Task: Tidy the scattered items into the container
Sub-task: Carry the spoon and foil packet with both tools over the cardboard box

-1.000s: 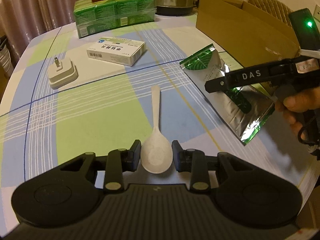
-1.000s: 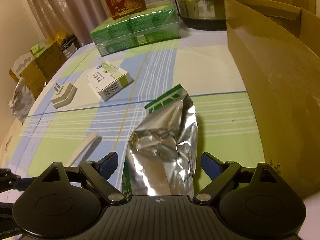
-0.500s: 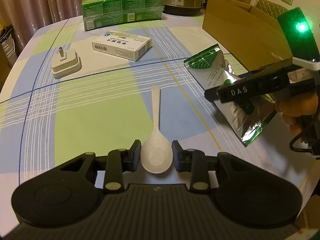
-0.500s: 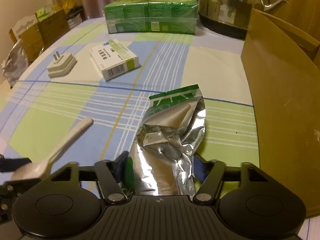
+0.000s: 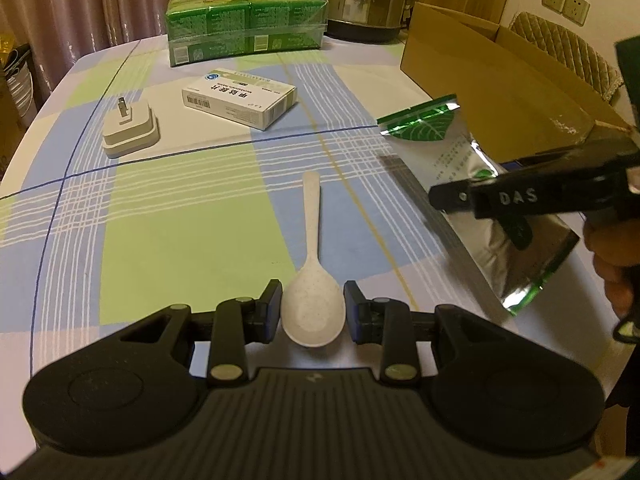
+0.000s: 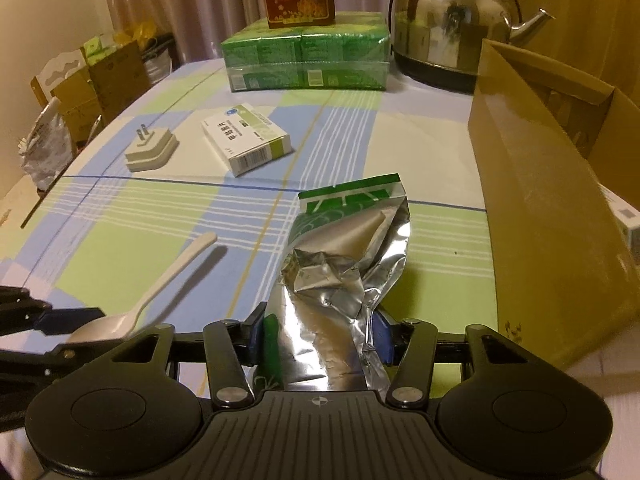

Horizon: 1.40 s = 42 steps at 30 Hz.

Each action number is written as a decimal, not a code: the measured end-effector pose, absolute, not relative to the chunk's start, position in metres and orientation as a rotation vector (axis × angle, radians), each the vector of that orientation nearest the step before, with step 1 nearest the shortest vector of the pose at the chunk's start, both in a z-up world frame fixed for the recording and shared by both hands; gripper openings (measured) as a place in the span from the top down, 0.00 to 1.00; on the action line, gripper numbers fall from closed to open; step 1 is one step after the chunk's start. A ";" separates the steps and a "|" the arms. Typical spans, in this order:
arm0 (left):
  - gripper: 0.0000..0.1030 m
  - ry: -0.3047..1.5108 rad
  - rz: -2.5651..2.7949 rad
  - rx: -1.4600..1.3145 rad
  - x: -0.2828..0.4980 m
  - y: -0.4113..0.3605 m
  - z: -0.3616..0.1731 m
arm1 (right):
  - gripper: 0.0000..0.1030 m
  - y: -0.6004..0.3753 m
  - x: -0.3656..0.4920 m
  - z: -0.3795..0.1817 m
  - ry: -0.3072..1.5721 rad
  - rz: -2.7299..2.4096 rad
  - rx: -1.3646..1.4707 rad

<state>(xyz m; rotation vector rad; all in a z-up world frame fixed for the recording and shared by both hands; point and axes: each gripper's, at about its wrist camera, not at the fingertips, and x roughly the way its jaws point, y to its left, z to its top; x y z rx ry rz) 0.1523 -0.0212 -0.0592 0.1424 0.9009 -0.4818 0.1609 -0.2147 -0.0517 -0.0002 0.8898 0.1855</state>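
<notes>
My left gripper (image 5: 313, 307) is shut on the bowl of a white spoon (image 5: 312, 276), lifted off the checked tablecloth; the spoon also shows in the right wrist view (image 6: 168, 284). My right gripper (image 6: 320, 340) is shut on a silver and green foil bag (image 6: 340, 276), held above the table; the bag shows in the left wrist view (image 5: 472, 200) too. An open cardboard box (image 6: 540, 208) stands on the right, just beside the bag.
A white medicine box (image 5: 240, 98) and a white plug adapter (image 5: 130, 130) lie on the table (image 5: 180, 220) further back. A green wrapped pack (image 5: 244, 26) with a red box on it and a steel kettle (image 6: 452, 28) stand at the far edge.
The right gripper closed on the foil bag and raised it. The left gripper lifted the spoon off the cloth. Both views sit higher now.
</notes>
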 end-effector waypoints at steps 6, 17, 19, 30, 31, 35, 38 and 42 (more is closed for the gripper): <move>0.73 0.897 -0.472 0.136 0.142 -0.020 -0.053 | 0.53 -0.216 0.143 -0.044 0.892 0.183 0.020; 0.73 0.892 -0.454 0.116 0.119 -0.017 -0.041 | 0.53 -0.218 0.114 -0.026 0.870 0.184 0.047; 0.73 0.890 -0.454 0.114 0.116 -0.017 -0.039 | 0.53 -0.219 0.110 -0.021 0.862 0.186 0.046; 0.73 0.868 -0.458 0.115 0.097 -0.025 -0.023 | 0.53 -0.228 0.089 -0.003 0.821 0.181 0.055; 0.73 0.866 -0.459 0.116 0.096 -0.026 -0.022 | 0.53 -0.228 0.087 -0.001 0.818 0.180 0.056; 0.73 0.858 -0.461 0.124 0.093 -0.030 -0.017 | 0.53 -0.232 0.081 0.006 0.803 0.174 0.061; 0.73 0.851 -0.463 0.126 0.092 -0.034 -0.012 | 0.53 -0.236 0.078 0.009 0.794 0.170 0.063; 0.73 0.843 -0.470 0.126 0.093 -0.041 -0.007 | 0.53 -0.241 0.076 0.016 0.778 0.166 0.066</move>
